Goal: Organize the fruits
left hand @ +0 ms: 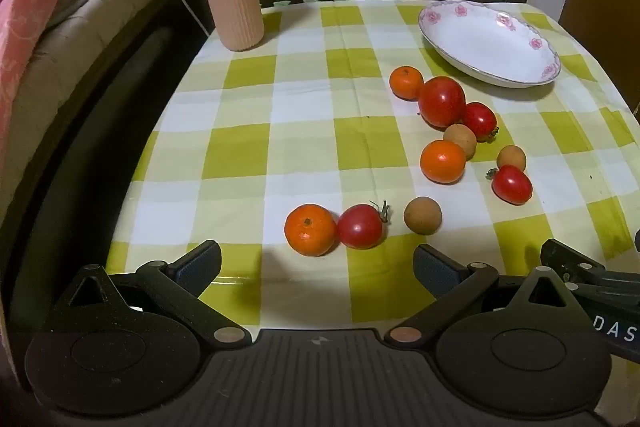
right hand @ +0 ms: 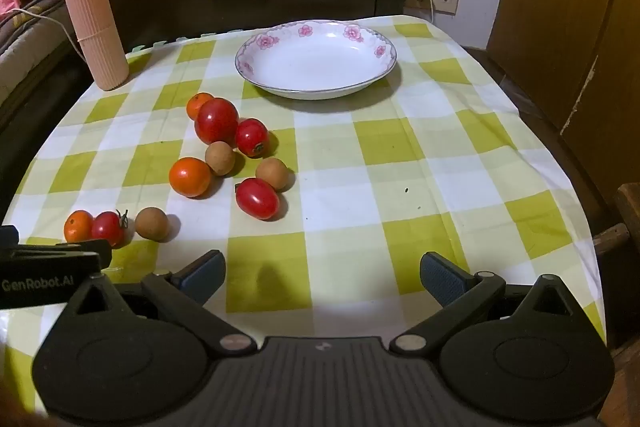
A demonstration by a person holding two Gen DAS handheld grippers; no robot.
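Both grippers hang over the near edge of a table, tilted down toward it, jaws spread wide with nothing between them. The left gripper [left hand: 317, 265] sits just short of the nearest fruit; the right gripper [right hand: 323, 277] is beside it, over bare cloth.

The table is covered by a green, yellow and white checked tablecloth [right hand: 400, 167]. Closest to the left gripper lie three fruits in a row: a small orange mandarin [left hand: 310, 229] touching a red cherry tomato with a green stem [left hand: 360, 226], then a round tan longan [left hand: 422, 215] just apart.

Farther out is a loose cluster: an orange round fruit [left hand: 442, 161], a second tan longan [left hand: 460, 140], a large red tomato [left hand: 441, 101], a smaller red tomato [left hand: 480, 120], another mandarin [left hand: 406, 82], a third longan [left hand: 511, 157] and an oblong red tomato [left hand: 512, 184].

Beyond them stands an empty white dish with pink flowers on its rim [right hand: 256, 43]. At the far left corner stands a tall ribbed pink cylinder [right hand: 96, 27].
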